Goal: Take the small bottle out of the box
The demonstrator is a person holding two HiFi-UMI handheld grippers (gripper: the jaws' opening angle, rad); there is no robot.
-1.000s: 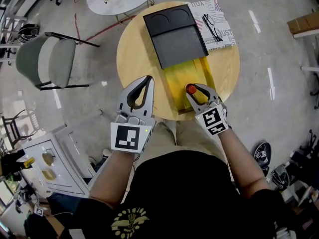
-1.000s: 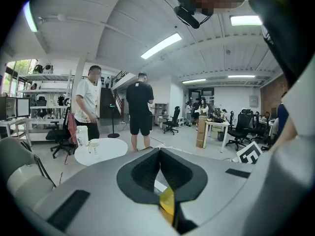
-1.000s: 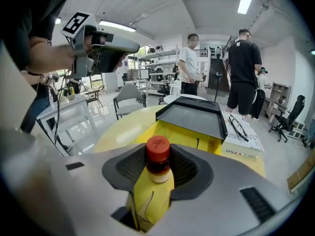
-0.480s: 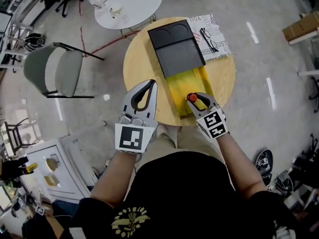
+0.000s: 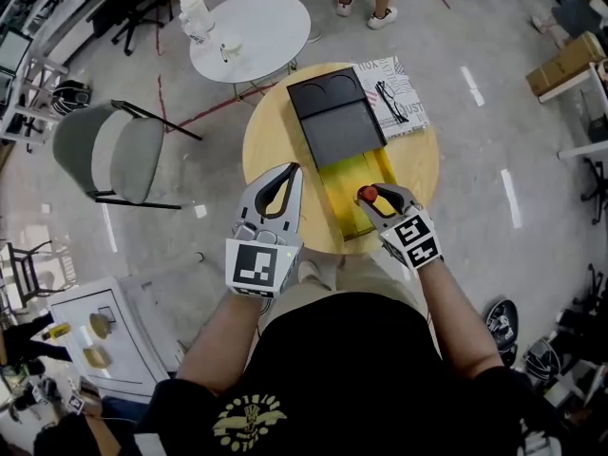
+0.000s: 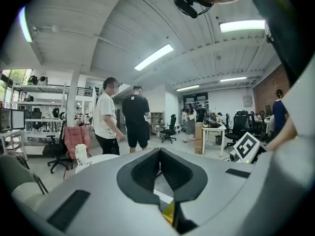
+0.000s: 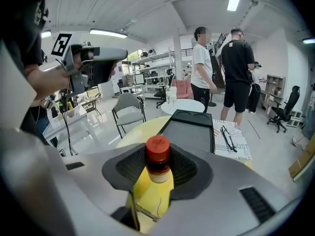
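The small bottle (image 7: 156,177) stands about upright. Its long axis runs top to bottom in the right gripper view, and its cap points up, toward the head camera. It has a round red cap, a dark band just under it, a pale cream neck and a yellow body. From above, little more than the red cap (image 5: 367,194) shows.

The right gripper (image 5: 377,195) is clamped on the bottle, one pad on each side of its neck and shoulder. The jaws stand wide around it. The bottle is over the near right part of the yellow box (image 5: 342,180), which lies on the round wooden table (image 5: 275,141). The bottle's yellow body blends with the yellow of the box, so I cannot tell whether its base is clear of the box floor.

The box's black lid (image 5: 334,120) covers the far part of the box and leaves the near part open. A printed paper (image 5: 414,112) lies just to the right of the lid, with a pair of glasses (image 5: 389,99) on it.

The left gripper (image 5: 291,170) has its jaws pressed together with nothing between them. It is over the table's near left edge, beside the box and apart from it.
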